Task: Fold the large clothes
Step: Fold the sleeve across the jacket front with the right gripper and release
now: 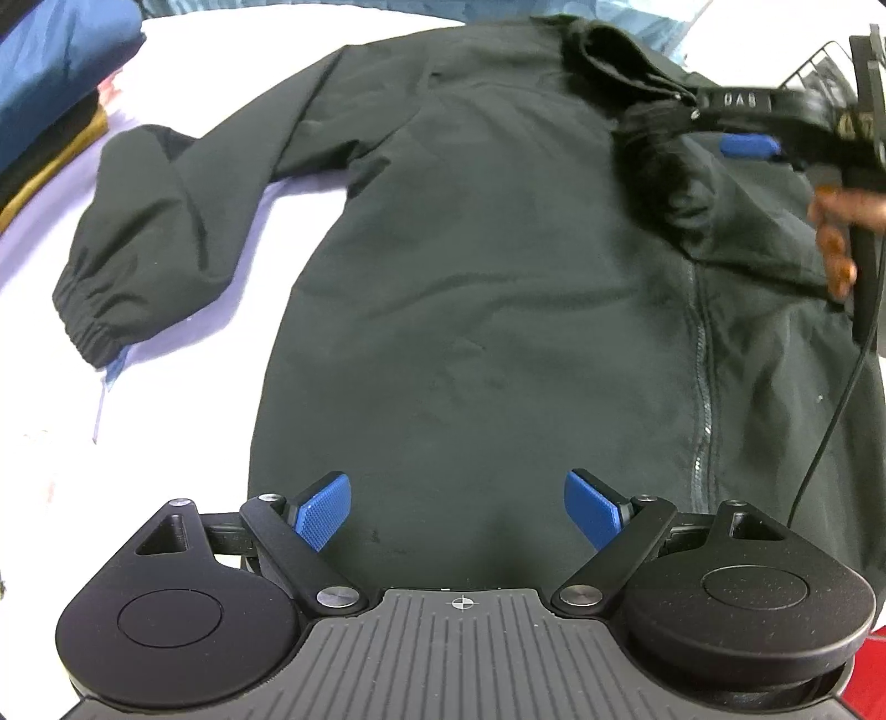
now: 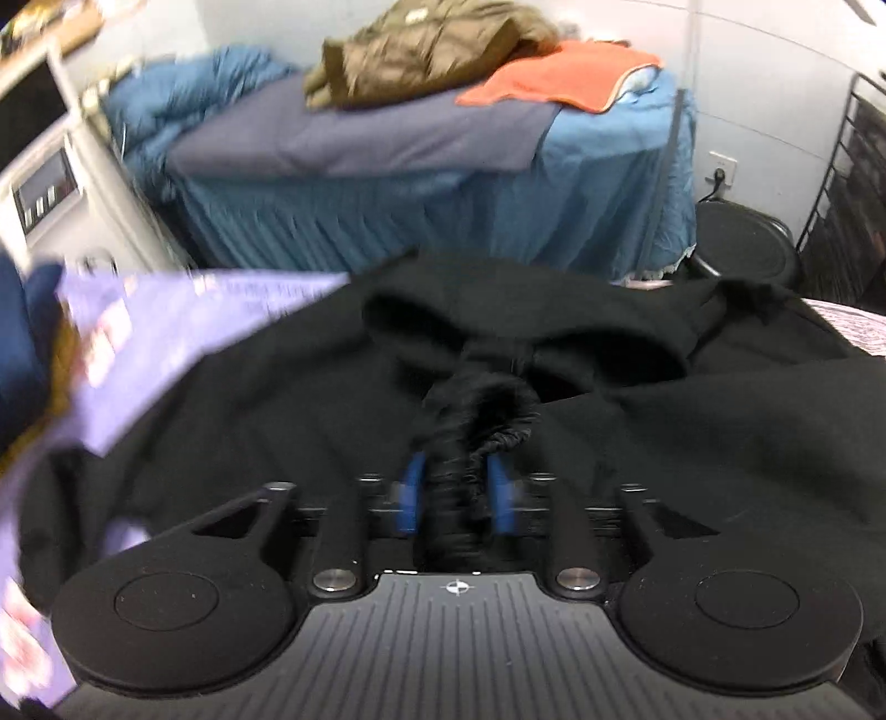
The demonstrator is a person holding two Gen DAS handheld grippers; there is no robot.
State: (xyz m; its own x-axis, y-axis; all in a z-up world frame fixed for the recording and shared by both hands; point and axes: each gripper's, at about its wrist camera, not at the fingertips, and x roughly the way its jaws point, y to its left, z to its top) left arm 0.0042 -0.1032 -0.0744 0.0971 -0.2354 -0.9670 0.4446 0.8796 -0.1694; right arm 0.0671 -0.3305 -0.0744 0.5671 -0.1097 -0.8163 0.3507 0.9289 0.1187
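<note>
- Left gripper point(image 1: 457, 512) pointed steeply down over the lower part of the black jacket point(image 1: 487, 288), its blue pads point(image 1: 324, 512) spread wide apart with nothing between them.
- Right gripper point(image 2: 457, 493) had the bunched elastic cuff point(image 2: 476, 437) of one sleeve between its blue pads; the view was blurred, and whether the pads pressed on the fabric could not be told.
- In the left wrist view, the right gripper point(image 1: 692, 124) reached in from the right edge over the jacket's upper part, with a hand point(image 1: 836, 232) on its handle and a dark bundle of sleeve at its tip.
- The jacket lay spread flat on a pale lilac sheet point(image 1: 232, 288), zip point(image 1: 700, 387) running down its right side.
- Its other sleeve point(image 1: 166, 221) stretched out to the left across the sheet, gathered cuff at the end.
- Beyond the jacket in the right wrist view stood a bed point(image 2: 443, 183) with blue covers, an olive-brown garment point(image 2: 421, 50) and an orange cloth point(image 2: 559, 80) lying on top.
</note>
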